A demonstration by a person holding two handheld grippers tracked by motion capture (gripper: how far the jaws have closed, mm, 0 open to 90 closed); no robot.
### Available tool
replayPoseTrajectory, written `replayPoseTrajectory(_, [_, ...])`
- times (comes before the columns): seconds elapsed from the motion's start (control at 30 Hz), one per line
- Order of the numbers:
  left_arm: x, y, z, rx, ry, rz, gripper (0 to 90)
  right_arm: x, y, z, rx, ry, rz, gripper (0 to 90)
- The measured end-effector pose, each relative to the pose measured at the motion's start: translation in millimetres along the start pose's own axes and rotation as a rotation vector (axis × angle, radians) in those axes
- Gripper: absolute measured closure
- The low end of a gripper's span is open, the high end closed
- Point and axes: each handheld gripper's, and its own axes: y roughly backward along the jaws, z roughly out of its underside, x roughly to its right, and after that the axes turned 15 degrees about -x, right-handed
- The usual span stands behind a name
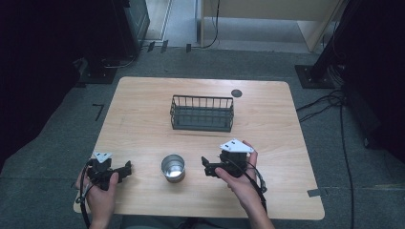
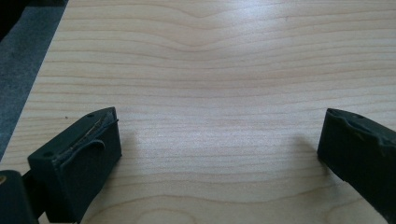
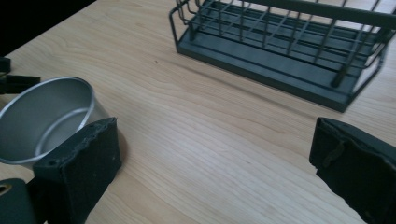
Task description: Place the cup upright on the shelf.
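A small shiny metal cup (image 1: 173, 167) stands upright and empty near the table's front, between my two grippers. In the right gripper view the cup (image 3: 42, 116) sits just beyond the left jaw, outside the gap. My right gripper (image 1: 206, 166) lies a short way to the cup's right and points toward it. It is open (image 3: 215, 163), with bare wood between the jaws. My left gripper (image 1: 127, 168) rests at the front left, also pointing at the cup. Its jaws stand wide apart (image 2: 219, 149) over bare wood. A dark wire basket (image 1: 202, 113) stands empty at mid-table.
The wooden table (image 1: 267, 133) has rounded corners, and a small dark round disc (image 1: 236, 93) sits near its far edge. The basket (image 3: 280, 46) lies ahead of the right gripper. Cables (image 1: 329, 102) run over the grey floor to the right.
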Motion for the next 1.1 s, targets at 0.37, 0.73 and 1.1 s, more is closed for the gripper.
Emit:
replayPoseTrajectory(0.37, [0.0,0.0,0.0,0.0,0.0,0.0,0.0,-26.2,-9.9,-7.0,-0.007,0.044,-0.042,1.8])
replayPoseTrajectory(0.73, [0.0,0.0,0.0,0.0,0.0,0.0,0.0,-56.4,-24.4,-11.2,-0.015,0.094,-0.114,0.5])
replayPoseTrajectory(1.1, [0.0,0.0,0.0,0.0,0.0,0.0,0.0,-79.2,-39.8,-11.0,-0.031,0.122,-0.138,0.0])
